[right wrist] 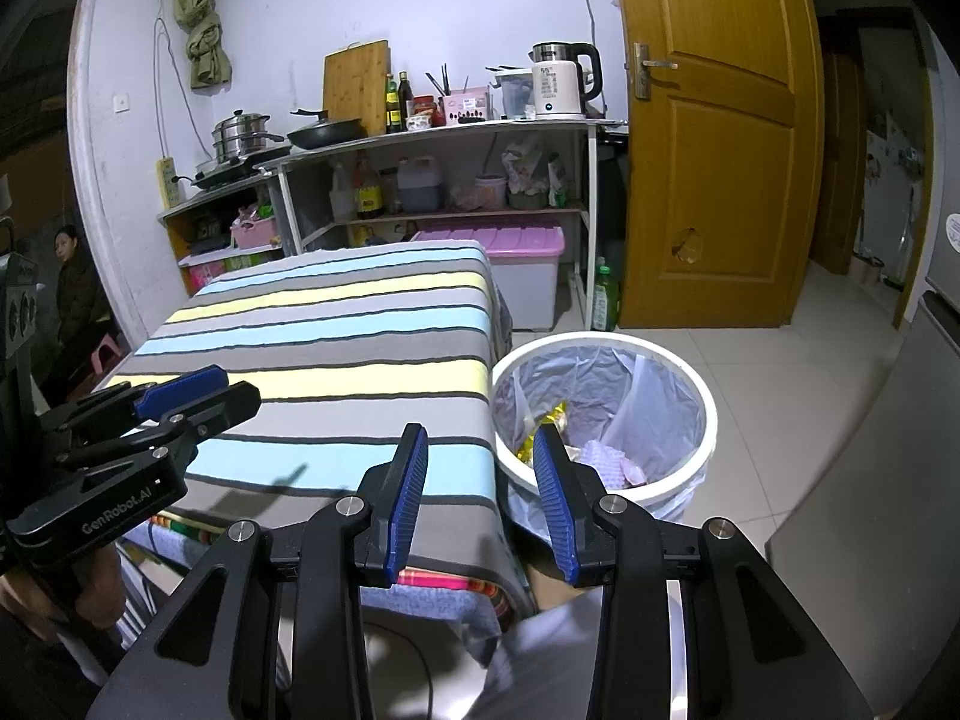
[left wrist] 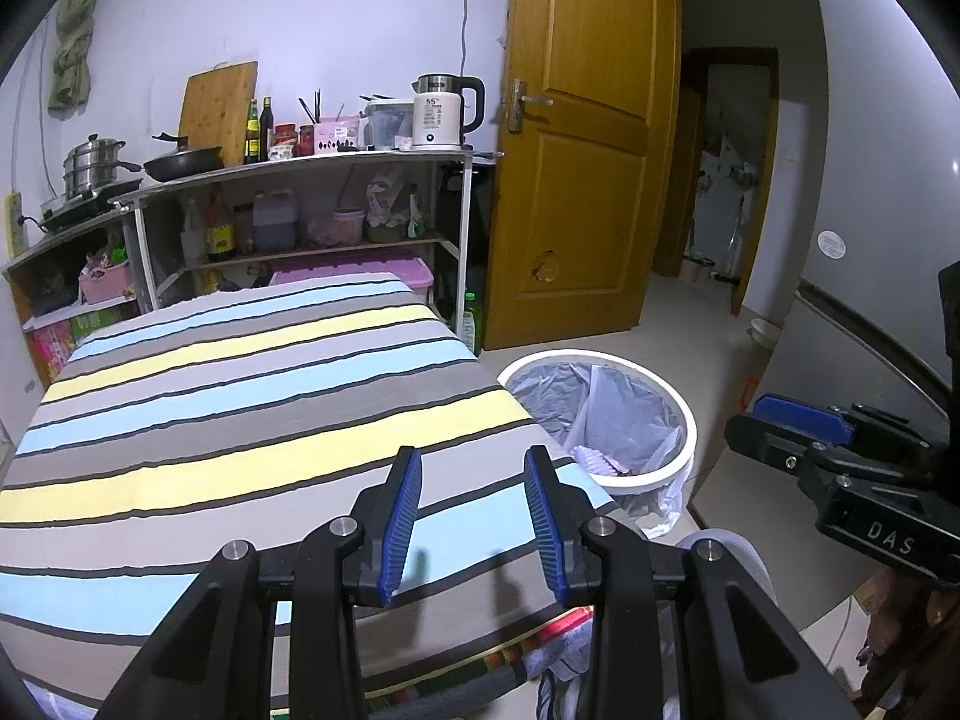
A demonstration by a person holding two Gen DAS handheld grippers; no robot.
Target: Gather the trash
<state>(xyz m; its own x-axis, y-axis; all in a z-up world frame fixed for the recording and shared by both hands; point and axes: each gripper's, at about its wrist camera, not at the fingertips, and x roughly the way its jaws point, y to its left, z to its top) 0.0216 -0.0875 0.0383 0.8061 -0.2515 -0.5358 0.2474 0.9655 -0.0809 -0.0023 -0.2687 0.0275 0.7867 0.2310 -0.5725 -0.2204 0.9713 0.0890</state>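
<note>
1. Several scraps already lie in the bin [right wrist: 606,414]: a lilac wad [right wrist: 606,456] and a yellow wrapper [right wrist: 549,420] sit at the bottom of its plastic liner [right wrist: 660,396]. The bin stands on the tiled floor [right wrist: 798,372], just beside the desk's near right corner, likely so that things can be dropped straight off the edge.
2. The desk [left wrist: 240,408], under a striped cloth, shows no loose trash on its top in either view, so I judge the collecting to be near its end or between items.
3. The right gripper [right wrist: 480,492] hovers over the desk's corner and the bin's rim, its fingers wide apart with nothing between them.
4. The left gripper [left wrist: 471,510] hangs over the near edge of the desk, fingers likewise wide and empty.
5. Behind the desk a shelf unit [left wrist: 300,210] carries a kettle [left wrist: 444,111], a pan [left wrist: 183,162], bottles and a cutting board [left wrist: 219,102]; these look like kitchen goods, not trash.
6. An open wooden door [left wrist: 576,168] stands to the right.
</note>
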